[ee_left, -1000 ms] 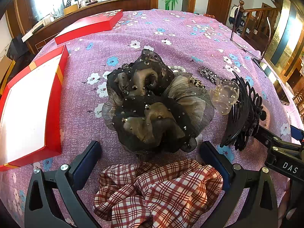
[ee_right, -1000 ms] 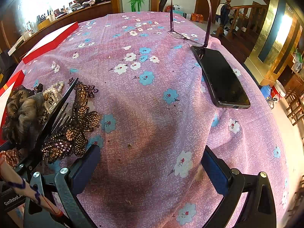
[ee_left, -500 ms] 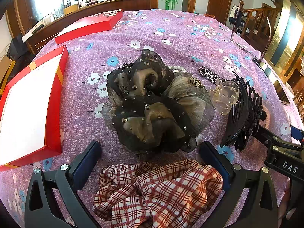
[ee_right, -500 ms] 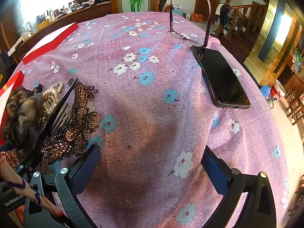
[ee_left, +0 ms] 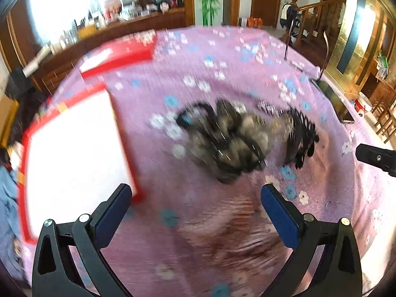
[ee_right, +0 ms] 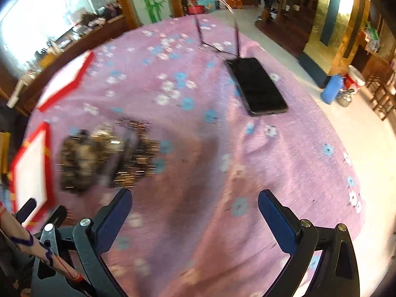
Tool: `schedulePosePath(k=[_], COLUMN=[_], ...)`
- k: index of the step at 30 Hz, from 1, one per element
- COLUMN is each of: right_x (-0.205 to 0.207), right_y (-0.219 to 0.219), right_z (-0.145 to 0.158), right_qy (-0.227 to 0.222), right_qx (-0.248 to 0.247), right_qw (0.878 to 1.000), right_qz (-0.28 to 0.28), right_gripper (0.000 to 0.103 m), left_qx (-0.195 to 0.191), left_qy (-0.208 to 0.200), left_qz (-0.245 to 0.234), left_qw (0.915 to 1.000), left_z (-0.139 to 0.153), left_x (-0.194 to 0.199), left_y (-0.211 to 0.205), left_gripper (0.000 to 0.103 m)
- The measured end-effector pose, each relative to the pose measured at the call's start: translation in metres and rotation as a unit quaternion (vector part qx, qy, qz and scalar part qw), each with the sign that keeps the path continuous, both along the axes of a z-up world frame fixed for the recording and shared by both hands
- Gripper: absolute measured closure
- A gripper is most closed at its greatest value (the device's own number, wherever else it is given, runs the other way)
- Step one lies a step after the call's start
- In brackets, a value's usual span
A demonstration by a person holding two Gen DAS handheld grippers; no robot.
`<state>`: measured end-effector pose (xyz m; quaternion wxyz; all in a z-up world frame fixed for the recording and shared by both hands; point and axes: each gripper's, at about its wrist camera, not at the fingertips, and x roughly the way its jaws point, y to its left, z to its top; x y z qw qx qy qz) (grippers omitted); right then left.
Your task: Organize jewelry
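Your left gripper (ee_left: pixel 195 199) has its jaws spread wide with nothing between them, just bare tablecloth (ee_left: pixel 222 57) showing in the gap. Same deal with your right gripper (ee_right: pixel 194 204): wide open, empty, hanging over a plain stretch of the purple flowered cloth.

Both views are pretty smeared, so take the details loosely. From the left wrist, the plaid scrunchie (ee_left: pixel 237 232) sits right in front of the jaws, nearest your edge of the table, only a brown-and-white blur. Just past it is the dark tulle scrunchie (ee_left: pixel 225 143), roughly mid-table, and touching its right side is the black claw clip (ee_left: pixel 300 136). A small sparkly clip (ee_left: pixel 268 106) lies just behind those two. I can't tell what else is in that pile.

To the left of the pile, along the table's left edge, the open red box (ee_left: pixel 71 158) shows its white inside, with one corner just beside your left finger. The red lid (ee_left: pixel 118 54) lies further back, near the far-left edge.

From the right wrist, the pile sits ahead and to the left of the jaws. The black phone (ee_right: pixel 257 86) lies toward the far-right edge, well apart from the jewelry, with a pair of glasses (ee_right: pixel 217 47) just behind it, temples pointing up.
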<state>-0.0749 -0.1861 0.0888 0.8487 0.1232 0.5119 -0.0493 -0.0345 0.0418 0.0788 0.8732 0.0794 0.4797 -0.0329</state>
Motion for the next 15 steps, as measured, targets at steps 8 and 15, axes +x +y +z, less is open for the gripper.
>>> schedulePosePath(k=[8,15], right_x=[-0.004,-0.011], right_y=[0.036,0.036], right_z=[0.010,0.002], right_qy=[0.002,0.014], right_qx=[0.017,0.041], right_qw=[0.999,0.999], right_qz=[0.044,0.030], right_gripper=[0.000,0.001], left_qx=[-0.023,-0.028], left_qy=[0.048,0.046], left_qz=[-0.014,-0.029], left_qw=[0.9985,0.9981], left_z=[0.005,-0.002], left_x=[-0.010,-0.022], left_y=[0.017,0.016], left_gripper=[0.000,0.000])
